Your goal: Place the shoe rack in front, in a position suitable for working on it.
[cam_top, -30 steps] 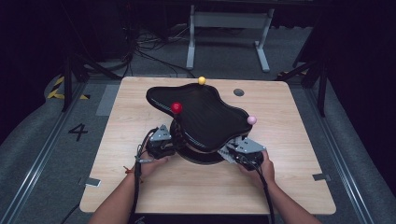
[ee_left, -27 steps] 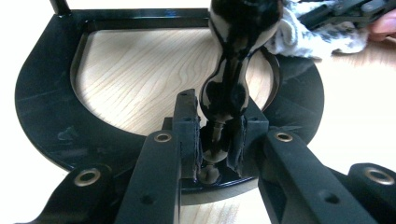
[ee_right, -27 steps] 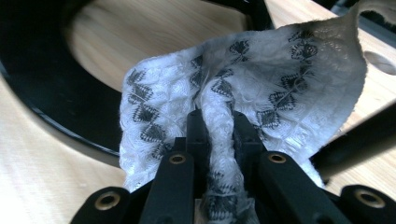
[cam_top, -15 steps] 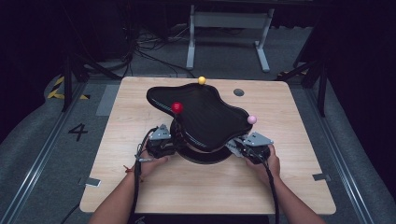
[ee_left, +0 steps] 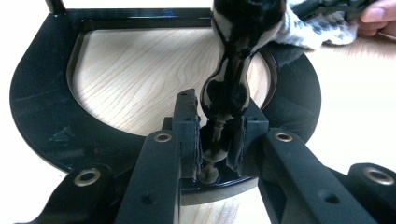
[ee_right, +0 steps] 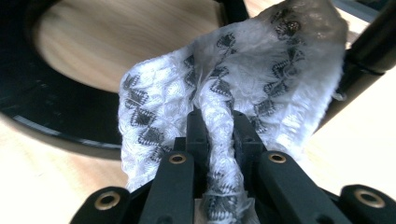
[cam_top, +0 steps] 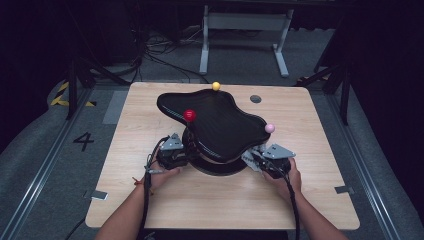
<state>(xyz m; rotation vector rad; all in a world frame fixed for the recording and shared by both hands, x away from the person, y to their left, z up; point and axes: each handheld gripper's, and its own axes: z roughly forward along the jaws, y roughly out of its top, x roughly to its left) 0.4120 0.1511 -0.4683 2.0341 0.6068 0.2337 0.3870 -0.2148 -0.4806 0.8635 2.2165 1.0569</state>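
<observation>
At the centre of the high view a black stand [cam_top: 215, 125] with a wavy top plate rests on the wooden worktop [cam_top: 320, 195]. The left claw [ee_left: 217, 140] is closed on a glossy black post [ee_left: 229, 88] of this stand, just above the ring base [ee_left: 42, 116]. The right claw [ee_right: 218, 135] is closed on a white patterned cloth [ee_right: 261, 79], which lies against the stand at the lower right.

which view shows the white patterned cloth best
The right gripper view: the cloth is close up, pinched in the right hand-held gripper. The left gripper view catches a corner far off; in the high view it is hard to make out.
</observation>
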